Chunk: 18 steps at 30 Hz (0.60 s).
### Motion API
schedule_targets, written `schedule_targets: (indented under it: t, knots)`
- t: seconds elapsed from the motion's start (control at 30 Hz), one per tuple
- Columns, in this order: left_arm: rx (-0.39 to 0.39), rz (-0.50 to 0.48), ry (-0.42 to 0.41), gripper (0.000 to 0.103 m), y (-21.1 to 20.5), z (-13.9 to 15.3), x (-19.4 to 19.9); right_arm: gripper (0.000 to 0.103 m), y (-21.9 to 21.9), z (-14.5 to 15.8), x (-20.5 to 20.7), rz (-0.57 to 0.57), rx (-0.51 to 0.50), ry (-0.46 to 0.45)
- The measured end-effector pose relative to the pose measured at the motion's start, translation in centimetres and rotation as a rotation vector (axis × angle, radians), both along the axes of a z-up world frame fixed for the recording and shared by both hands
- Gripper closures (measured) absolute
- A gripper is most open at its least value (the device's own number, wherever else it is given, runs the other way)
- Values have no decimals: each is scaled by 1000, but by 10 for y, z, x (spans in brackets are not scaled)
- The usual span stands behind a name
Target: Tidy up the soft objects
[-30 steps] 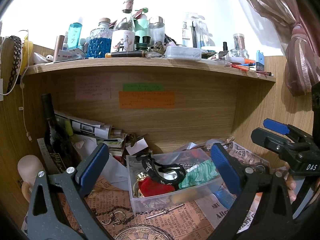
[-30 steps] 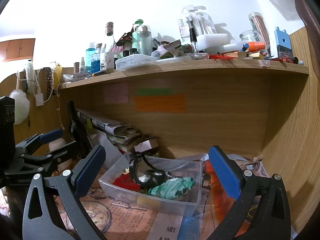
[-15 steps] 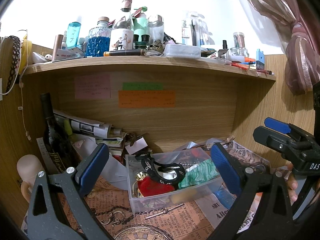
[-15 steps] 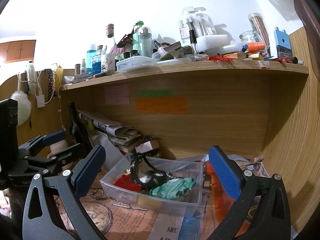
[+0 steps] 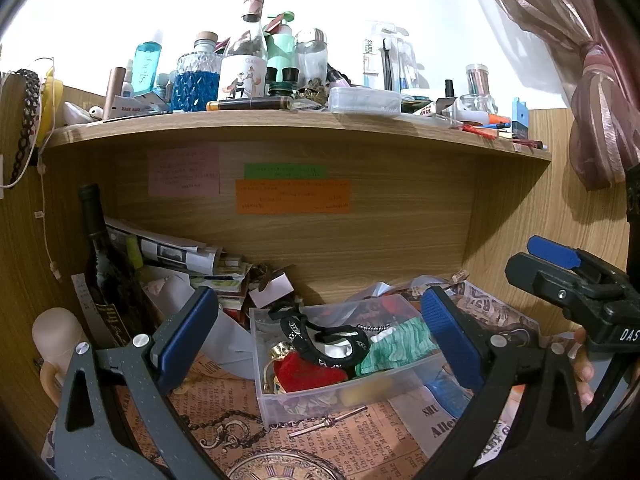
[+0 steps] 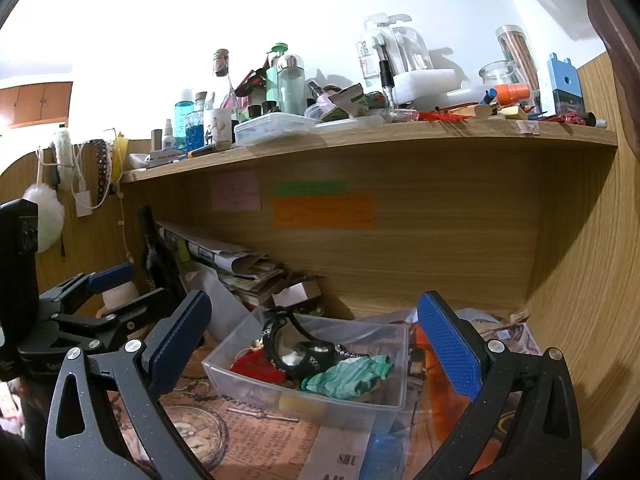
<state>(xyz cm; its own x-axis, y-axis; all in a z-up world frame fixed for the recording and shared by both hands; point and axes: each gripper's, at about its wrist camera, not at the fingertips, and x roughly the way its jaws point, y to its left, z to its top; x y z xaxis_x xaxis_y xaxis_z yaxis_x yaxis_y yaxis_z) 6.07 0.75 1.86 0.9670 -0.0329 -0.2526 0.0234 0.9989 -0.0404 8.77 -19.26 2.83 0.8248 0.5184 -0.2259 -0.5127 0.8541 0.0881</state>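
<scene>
A clear plastic bin (image 5: 276,404) (image 6: 384,408) sits on the desk under the shelf. It holds a green striped cloth (image 5: 396,350) (image 6: 344,376), a red fabric item (image 5: 308,374) (image 6: 254,368) and a black strap item (image 5: 320,336) (image 6: 304,352). My left gripper (image 5: 320,336) is open and empty, held in front of the bin. My right gripper (image 6: 314,340) is open and empty, also in front of the bin; it shows at the right of the left wrist view (image 5: 560,272). The left gripper shows at the left of the right wrist view (image 6: 108,292).
A dark wine bottle (image 5: 102,264) (image 6: 156,256) and stacked papers (image 5: 180,256) stand at the back left. A crowded shelf (image 5: 280,120) of bottles hangs overhead. Wooden side walls (image 6: 580,280) close in. Printed paper (image 5: 248,412) covers the desk. A curtain (image 5: 580,80) hangs right.
Both views have shifted slightly; the grippers stay open and empty, drifting a little relative to the bin.
</scene>
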Motion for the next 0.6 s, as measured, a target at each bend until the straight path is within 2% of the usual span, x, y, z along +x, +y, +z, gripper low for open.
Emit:
schedule_targets:
  t: [0.6]
  knots:
    - [-29, 8, -1, 0, 1, -1, -1, 0, 3, -2, 0, -6, -4, 6]
